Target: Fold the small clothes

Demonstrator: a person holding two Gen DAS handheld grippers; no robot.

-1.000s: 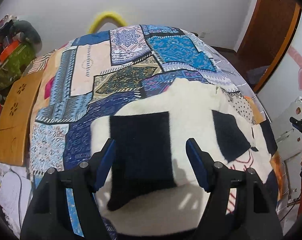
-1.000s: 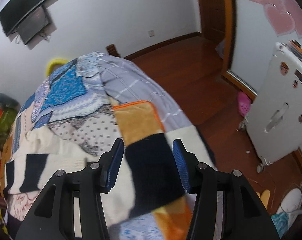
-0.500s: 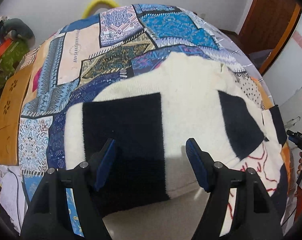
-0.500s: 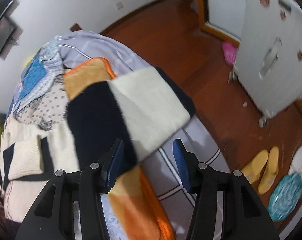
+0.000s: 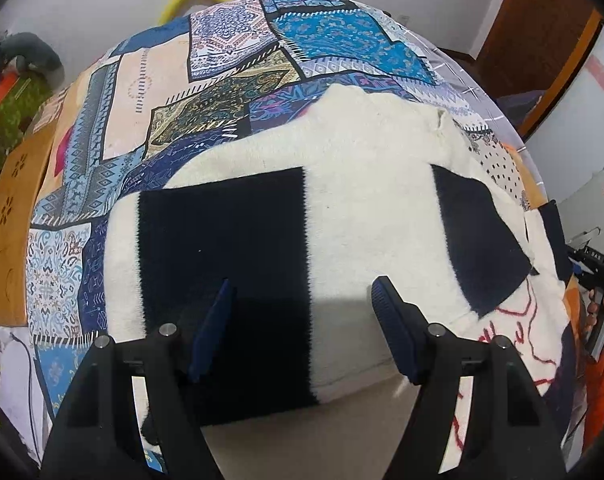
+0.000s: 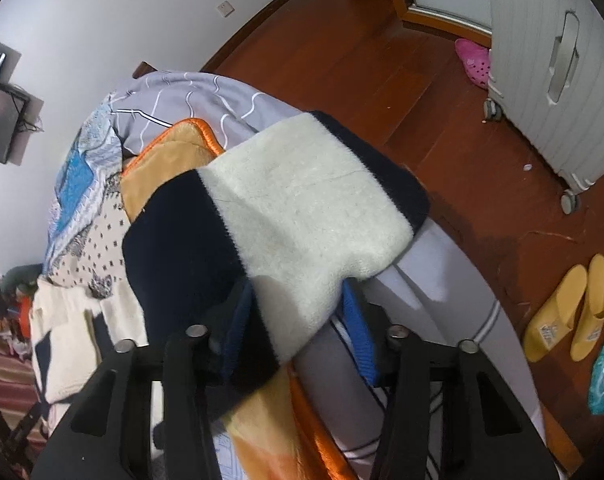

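While a cream-and-navy fuzzy sweater (image 5: 366,184) lies spread over a patchwork bedspread (image 5: 230,80) on the bed, the left hand-held gripper (image 5: 302,320) hangs just above the garment's body, its blue-padded jaws wide apart with nothing between them, one finger over a navy block and the other over cream knit. Red stitched lines (image 5: 518,320) mark the cream fabric to the right of that gripper.

In the right wrist view, the right hand-held gripper (image 6: 298,320) is low at the bed's edge, where one sleeve (image 6: 286,208) of the sweater, cream with a navy band and navy cuff, drapes across the space between its fingers. Its jaws stand apart, and whether either pad actually presses the knit cannot be told. Under the sleeve lie an orange fleece blanket (image 6: 170,152) and a grey sheet (image 6: 434,280).

Beyond the bed, a pair of yellow slippers (image 6: 570,312) and a pink clog (image 6: 476,62) rest on the wooden floor (image 6: 342,48), near a white wheeled cabinet (image 6: 558,80). A wooden board (image 5: 10,216) lies along the bedspread's left edge.
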